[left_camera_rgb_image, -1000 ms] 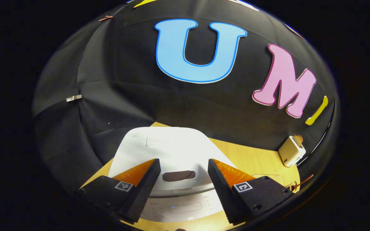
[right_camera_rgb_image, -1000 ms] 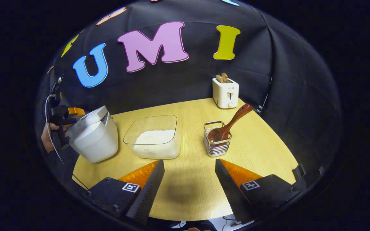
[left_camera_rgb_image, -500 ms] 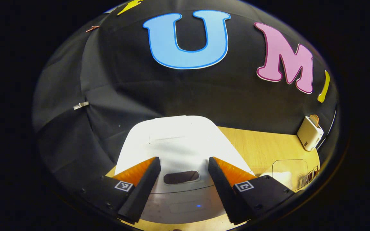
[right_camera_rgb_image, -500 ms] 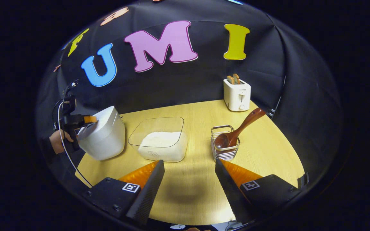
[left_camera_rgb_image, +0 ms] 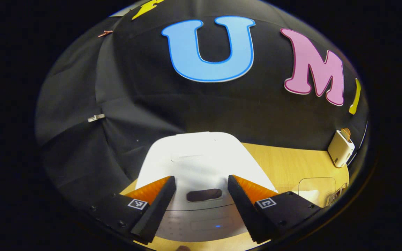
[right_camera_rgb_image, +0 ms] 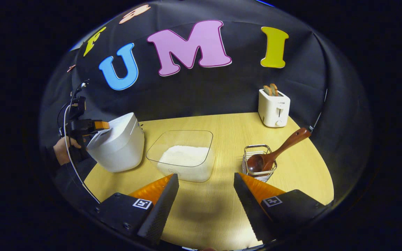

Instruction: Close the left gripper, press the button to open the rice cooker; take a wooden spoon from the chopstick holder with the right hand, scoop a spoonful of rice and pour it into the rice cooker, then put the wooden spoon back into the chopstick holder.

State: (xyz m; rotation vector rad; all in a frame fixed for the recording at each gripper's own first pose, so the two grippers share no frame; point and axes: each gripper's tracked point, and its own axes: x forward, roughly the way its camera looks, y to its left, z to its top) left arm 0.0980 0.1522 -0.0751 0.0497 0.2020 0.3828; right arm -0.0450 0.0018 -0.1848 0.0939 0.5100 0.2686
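Left gripper [left_camera_rgb_image: 201, 181], fingers parted, has steadied above the rice cooker [left_camera_rgb_image: 201, 164], whose raised lid is now down. Right gripper [right_camera_rgb_image: 206, 177] remains spread, nearer the wooden spoon [right_camera_rgb_image: 274, 155]

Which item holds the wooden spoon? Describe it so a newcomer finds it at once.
On the table, look right of the clear rice tub, in front of the white toaster. The small wire basket stands there, the one metal see-through thing, a wooden spoon leaning out.

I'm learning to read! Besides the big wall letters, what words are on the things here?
Toaster: small front mark, too small to read.
Rice cooker: panel marks too faint to read.
Right hand-held gripper: square code patterns, no words.
So no readable words.
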